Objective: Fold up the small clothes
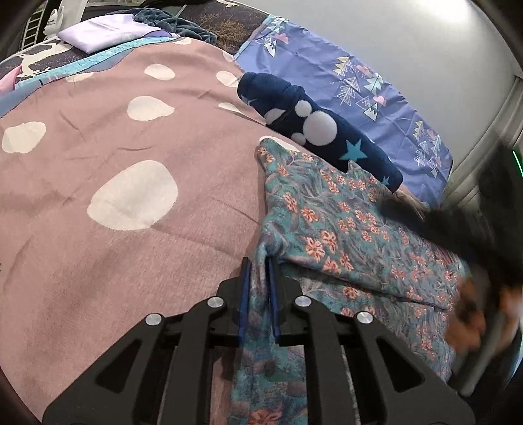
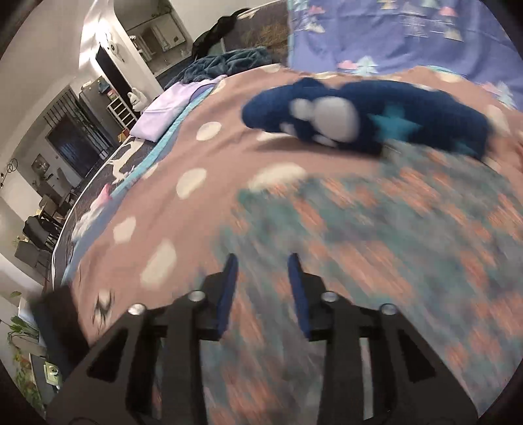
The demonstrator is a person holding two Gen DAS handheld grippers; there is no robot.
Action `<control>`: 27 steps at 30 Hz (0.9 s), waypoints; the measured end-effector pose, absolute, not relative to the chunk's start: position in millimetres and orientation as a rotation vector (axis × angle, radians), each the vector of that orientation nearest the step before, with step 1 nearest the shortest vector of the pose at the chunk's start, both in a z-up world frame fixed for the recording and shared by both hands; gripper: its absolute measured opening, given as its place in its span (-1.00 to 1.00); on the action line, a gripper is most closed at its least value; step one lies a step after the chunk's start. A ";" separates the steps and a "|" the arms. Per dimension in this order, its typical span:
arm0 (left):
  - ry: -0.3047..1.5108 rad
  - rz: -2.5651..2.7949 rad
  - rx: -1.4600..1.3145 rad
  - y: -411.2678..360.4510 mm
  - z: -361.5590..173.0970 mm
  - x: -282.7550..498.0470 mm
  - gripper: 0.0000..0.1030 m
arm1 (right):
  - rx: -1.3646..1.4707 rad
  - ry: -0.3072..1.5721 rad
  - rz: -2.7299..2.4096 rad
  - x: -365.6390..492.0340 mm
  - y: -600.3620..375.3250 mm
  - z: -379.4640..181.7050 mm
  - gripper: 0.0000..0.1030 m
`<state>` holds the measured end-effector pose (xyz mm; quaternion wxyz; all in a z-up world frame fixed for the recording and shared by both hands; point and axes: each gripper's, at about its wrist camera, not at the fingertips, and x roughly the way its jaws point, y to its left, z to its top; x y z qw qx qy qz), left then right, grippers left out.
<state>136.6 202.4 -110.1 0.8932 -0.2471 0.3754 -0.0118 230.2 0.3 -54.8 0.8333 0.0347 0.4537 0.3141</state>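
A teal garment with orange flowers (image 1: 330, 225) lies on the pink spotted bedspread (image 1: 98, 170). My left gripper (image 1: 260, 264) is shut on a bunched edge of this floral garment at its near left side. In the right wrist view the same floral garment (image 2: 376, 229) is blurred by motion, and my right gripper (image 2: 263, 261) hovers over it, open and empty. The right gripper shows as a dark blur in the left wrist view (image 1: 483, 229). A navy fleece garment with white dots and blue stars (image 1: 313, 127) lies just beyond the floral one (image 2: 359, 114).
A blue patterned sheet (image 1: 359, 85) lies at the far right of the bed. A folded lilac cloth (image 1: 104, 32) and a dark teal blanket (image 1: 176, 26) sit at the far end. Room furniture (image 2: 65, 147) stands to the left of the bed.
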 end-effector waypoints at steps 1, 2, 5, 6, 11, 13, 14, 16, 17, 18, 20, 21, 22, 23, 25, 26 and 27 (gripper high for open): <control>0.777 -0.026 -0.512 202.3 -109.6 135.7 -0.76 | 0.082 0.951 0.617 214.3 -32.6 -56.3 -0.54; 0.773 -0.031 -0.511 202.3 -108.3 134.3 -0.76 | 0.092 0.945 0.571 204.5 -55.9 -58.9 -0.56; 0.747 -0.065 -0.491 200.3 -99.8 125.1 -0.77 | 0.123 0.956 0.362 183.1 -132.3 -75.1 -0.58; 0.733 -0.075 -0.476 197.4 -95.1 120.3 -0.77 | 0.146 0.977 0.310 182.1 -151.1 -82.7 -0.68; 0.720 -0.123 -0.370 162.5 -66.6 115.7 -0.77 | 0.416 1.008 0.344 187.3 -210.9 -119.0 -1.00; 0.737 -0.155 -0.311 140.0 -56.5 128.0 -0.77 | 0.415 1.000 0.324 186.9 -205.9 -118.1 -1.00; 0.744 -0.160 -0.297 132.8 -54.7 134.5 -0.76 | 0.380 0.989 0.311 184.9 -200.3 -116.5 -1.00; 0.770 -0.164 -0.283 116.2 -55.1 149.8 -0.76 | 0.328 0.981 0.309 181.1 -193.7 -112.8 -1.00; 0.783 -0.170 -0.269 104.8 -58.7 160.6 -0.74 | 0.335 0.990 0.313 177.3 -196.4 -110.4 -1.00; 0.794 -0.168 -0.253 97.1 -63.1 168.3 -0.73 | 0.371 0.997 0.309 170.5 -203.9 -106.9 -1.00; 0.861 -0.140 -0.215 82.7 -85.0 184.9 -0.67 | 0.410 0.961 0.288 153.3 -227.9 -95.8 -1.00; 0.913 -0.117 -0.202 77.8 -102.9 192.5 -0.66 | 0.409 0.913 0.260 142.3 -246.7 -87.3 -1.00; 0.895 -0.114 -0.204 77.1 -109.5 191.9 -0.65 | 0.405 0.877 0.230 134.3 -263.0 -81.6 -0.92; 0.873 -0.123 -0.212 77.5 -108.7 190.0 -0.63 | 0.406 0.821 0.165 120.1 -294.4 -70.0 -0.87; 0.876 -0.134 -0.239 81.4 -108.8 189.7 -0.62 | 0.455 0.759 0.052 99.7 -352.2 -57.7 -0.68; 0.875 -0.137 -0.242 81.9 -109.7 189.2 -0.62 | 0.494 0.742 0.001 92.8 -378.0 -54.9 -0.67; 0.876 -0.137 -0.243 82.2 -109.7 188.9 -0.62 | 0.560 0.723 -0.076 81.9 -413.6 -53.6 -0.67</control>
